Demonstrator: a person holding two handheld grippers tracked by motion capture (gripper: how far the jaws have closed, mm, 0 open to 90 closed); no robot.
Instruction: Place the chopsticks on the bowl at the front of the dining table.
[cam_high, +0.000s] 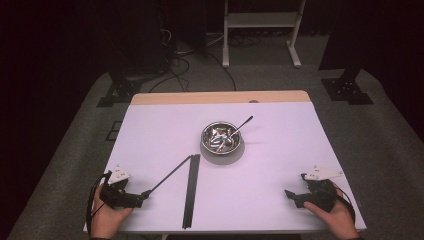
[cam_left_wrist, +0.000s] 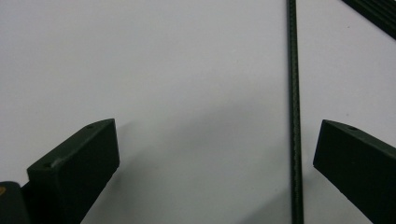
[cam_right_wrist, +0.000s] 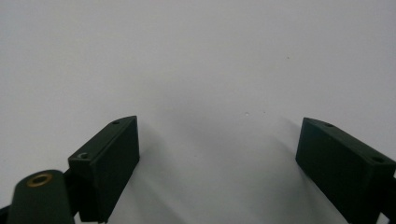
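Observation:
A steel bowl (cam_high: 220, 138) stands at the middle of the white table (cam_high: 150, 130), with a metal spoon (cam_high: 243, 123) leaning out over its far right rim. A bundle of black strips (cam_high: 191, 190) lies in front of it, pointing toward me. One thin black rod (cam_high: 168, 175) slants from the bundle's far end to my left gripper (cam_high: 144, 194). In the left gripper view the rod (cam_left_wrist: 293, 116) runs between the open jaws of the left gripper (cam_left_wrist: 217, 140), close to the right-hand one, untouched. My right gripper (cam_high: 290, 195) rests open at the near right; in its own view the gripper (cam_right_wrist: 219, 140) has only table between its jaws.
A corner of the bundle (cam_left_wrist: 373, 14) crosses the top right of the left gripper view. A wooden strip (cam_high: 220, 97) edges the table's far side. Grey floor, black stand feet (cam_high: 347, 90) and a white frame (cam_high: 262, 30) lie beyond.

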